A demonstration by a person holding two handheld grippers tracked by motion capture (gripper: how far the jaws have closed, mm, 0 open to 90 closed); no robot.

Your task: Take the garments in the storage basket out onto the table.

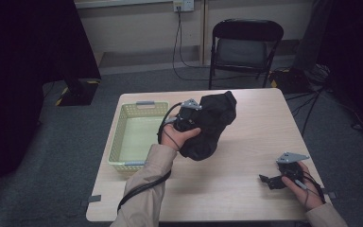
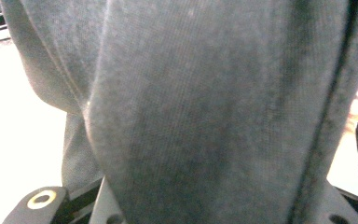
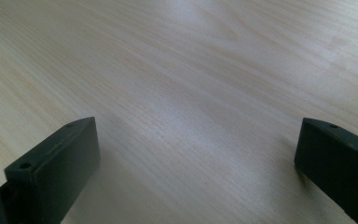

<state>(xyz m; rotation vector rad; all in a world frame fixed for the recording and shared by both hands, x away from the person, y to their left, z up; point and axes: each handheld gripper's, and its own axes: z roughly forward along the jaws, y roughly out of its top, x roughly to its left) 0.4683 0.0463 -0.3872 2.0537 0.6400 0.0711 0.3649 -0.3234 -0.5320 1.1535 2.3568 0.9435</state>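
The left gripper grips the dark cloth lifted mid-tabletop just beside the basket, not yet inside, while the right gripper rests released near the right edge.

A table is standing in the middle of the room. A basket is sitting on its 9 o'clock side. Just beside the basket, toward 3 o'clock, a cloth is hanging in the left gripper over the table's centre, its lower end touching the tabletop. The right gripper is lying well apart at 4 o'clock, near the table's edge. A chair is standing behind the table at 12 o'clock.
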